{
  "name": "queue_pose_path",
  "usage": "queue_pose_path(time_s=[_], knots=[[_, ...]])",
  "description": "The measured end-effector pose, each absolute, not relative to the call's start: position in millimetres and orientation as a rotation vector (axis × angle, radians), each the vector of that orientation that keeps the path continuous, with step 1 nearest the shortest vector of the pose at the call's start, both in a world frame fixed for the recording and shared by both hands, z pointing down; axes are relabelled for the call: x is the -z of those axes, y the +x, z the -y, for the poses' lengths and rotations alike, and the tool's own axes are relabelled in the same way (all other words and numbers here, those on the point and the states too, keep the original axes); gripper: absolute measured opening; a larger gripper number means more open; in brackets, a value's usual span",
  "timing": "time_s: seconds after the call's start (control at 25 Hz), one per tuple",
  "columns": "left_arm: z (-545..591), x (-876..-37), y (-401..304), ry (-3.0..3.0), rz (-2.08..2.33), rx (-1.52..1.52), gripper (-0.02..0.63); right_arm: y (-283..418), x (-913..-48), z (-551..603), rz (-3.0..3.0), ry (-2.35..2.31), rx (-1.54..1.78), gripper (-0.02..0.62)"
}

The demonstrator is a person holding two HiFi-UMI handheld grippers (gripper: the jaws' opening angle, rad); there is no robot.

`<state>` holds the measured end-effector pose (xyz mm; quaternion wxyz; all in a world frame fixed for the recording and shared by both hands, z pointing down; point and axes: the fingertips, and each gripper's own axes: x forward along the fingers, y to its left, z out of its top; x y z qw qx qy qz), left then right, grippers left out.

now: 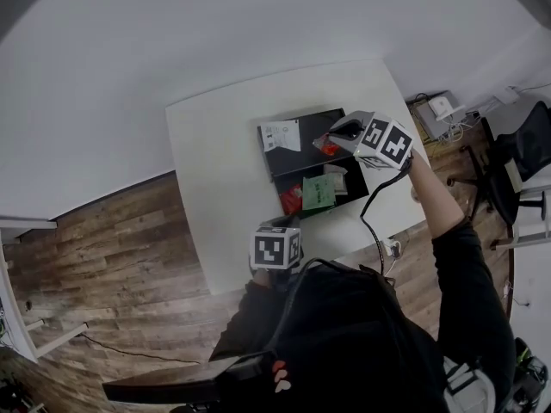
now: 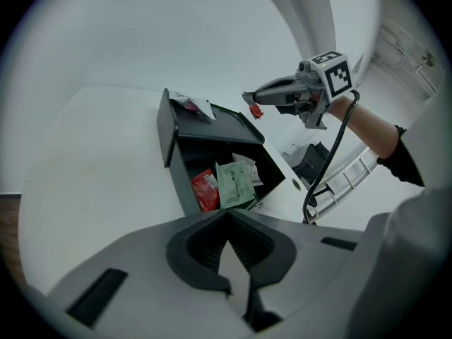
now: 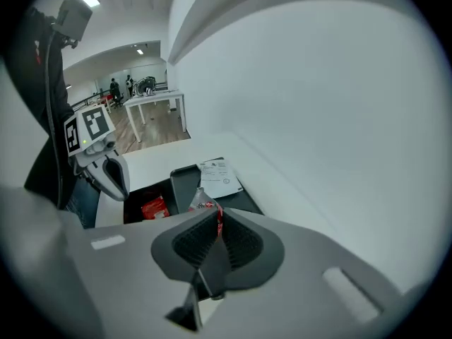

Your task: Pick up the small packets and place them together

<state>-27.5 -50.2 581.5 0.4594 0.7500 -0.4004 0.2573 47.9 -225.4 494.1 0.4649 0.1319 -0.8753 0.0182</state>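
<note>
Red packet (image 3: 203,203) endwise from right claw (image 3: 213,219)

No legible print on green packet (image 2: 235,184), white packet (image 2: 200,106) or red packet (image 2: 256,110)

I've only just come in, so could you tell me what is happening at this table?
A person is sorting small packets with tongs in each hand. The right tongs grip a red-and-clear packet above the black box. A red packet and a green packet lie in its lower part, a white packet on its upper part. The left tongs are shut and empty.
</note>
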Motion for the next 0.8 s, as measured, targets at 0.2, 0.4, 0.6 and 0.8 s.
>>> queue_pose_path(time_s=[0.2, 0.4, 0.6, 0.8], knots=[[50, -582, -28, 1.842, 0.987, -0.629, -0.002, 33, -499, 252, 2.131, 0.334, -0.044, 0.015], [51, -583, -27, 1.841, 0.987, -0.623, -0.002, 20, -514, 266, 2.111, 0.33, -0.067, 0.012], [50, -582, -27, 1.841, 0.989, -0.616, -0.002, 16, -527, 277, 2.083, 0.353, -0.088, 0.012], [51, -581, -27, 1.844, 0.984, -0.613, -0.002, 14, -538, 280, 2.048, 0.348, -0.094, 0.012]])
